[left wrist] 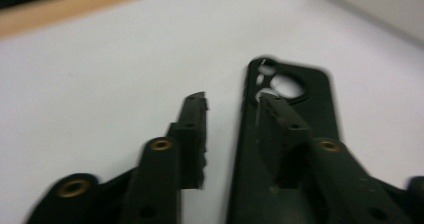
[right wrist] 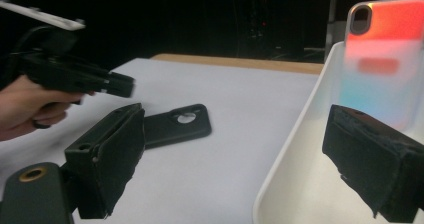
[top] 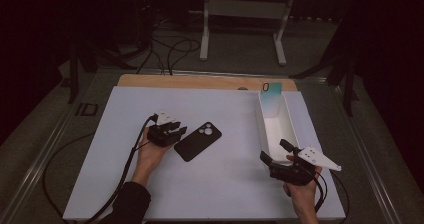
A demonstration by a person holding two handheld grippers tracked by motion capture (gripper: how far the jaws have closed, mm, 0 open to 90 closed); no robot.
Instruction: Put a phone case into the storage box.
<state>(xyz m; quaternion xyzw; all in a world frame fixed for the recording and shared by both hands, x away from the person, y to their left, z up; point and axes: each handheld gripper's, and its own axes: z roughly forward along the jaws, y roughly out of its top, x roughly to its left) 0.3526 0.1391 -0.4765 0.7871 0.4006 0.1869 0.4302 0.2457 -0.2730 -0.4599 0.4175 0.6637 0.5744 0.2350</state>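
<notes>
A black phone case (top: 197, 140) lies flat near the middle of the white table, camera cutout toward the far right. My left gripper (top: 176, 132) hovers at its near left end, jaws a little apart and gripping nothing. In the left gripper view the case (left wrist: 295, 84) lies under the right jaw of that gripper (left wrist: 232, 99). My right gripper (top: 274, 150) stands wide open at the near end of a white box (top: 289, 121). An iridescent phone case (top: 271, 96) leans upright in the box's far end. The right gripper view shows the gripper (right wrist: 236, 111), the box rim (right wrist: 295, 134), this case (right wrist: 385, 49) and the black case (right wrist: 175, 126).
The white sheet (top: 150, 184) covers the table, with a wooden strip (top: 200, 81) along its far edge. A white stand (top: 245, 14) and loose cables (top: 170, 49) are on the floor behind. Each gripper trails a cable off the near edge.
</notes>
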